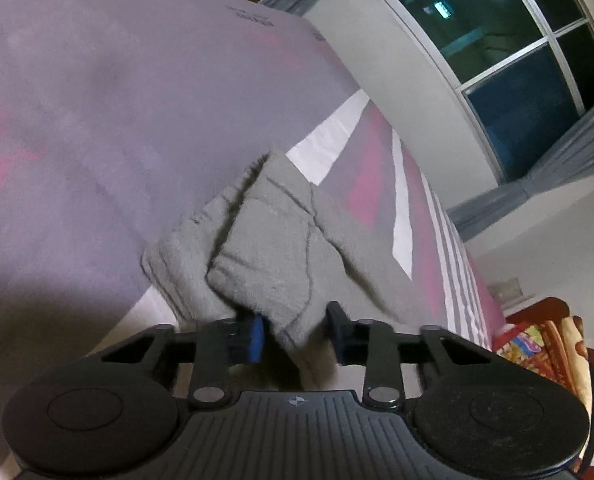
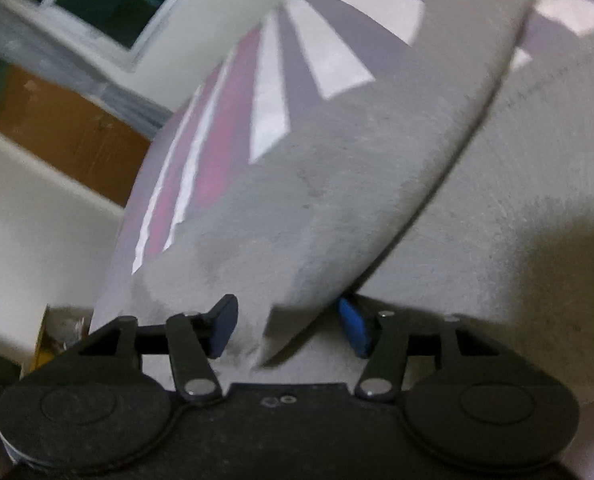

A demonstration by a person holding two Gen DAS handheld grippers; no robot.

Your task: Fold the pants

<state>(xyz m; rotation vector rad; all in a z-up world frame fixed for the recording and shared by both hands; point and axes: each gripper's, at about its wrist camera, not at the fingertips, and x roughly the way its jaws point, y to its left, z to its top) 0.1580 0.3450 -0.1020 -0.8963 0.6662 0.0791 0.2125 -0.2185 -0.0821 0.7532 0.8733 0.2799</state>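
Note:
The grey fleece pants (image 1: 281, 240) lie bunched on a purple, pink and white bedsheet (image 1: 97, 100). A thick folded corner of them runs down between the pads of my left gripper (image 1: 295, 334), which is shut on it. In the right wrist view a long grey leg of the pants (image 2: 337, 168) stretches from the upper right down to my right gripper (image 2: 289, 326). Its folded edge sits between the jaws and touches the blue right pad (image 2: 353, 328). The left pad (image 2: 225, 328) stands clear of the fabric, so this gripper is open. The picture is blurred.
The bed fills most of both views. A dark window (image 1: 509, 40) with grey curtains is beyond the bed's far edge, in a white wall. A colourful blanket on a chair (image 1: 545, 344) is at the right. An orange-brown cabinet (image 2: 69, 132) stands past the bed's left side.

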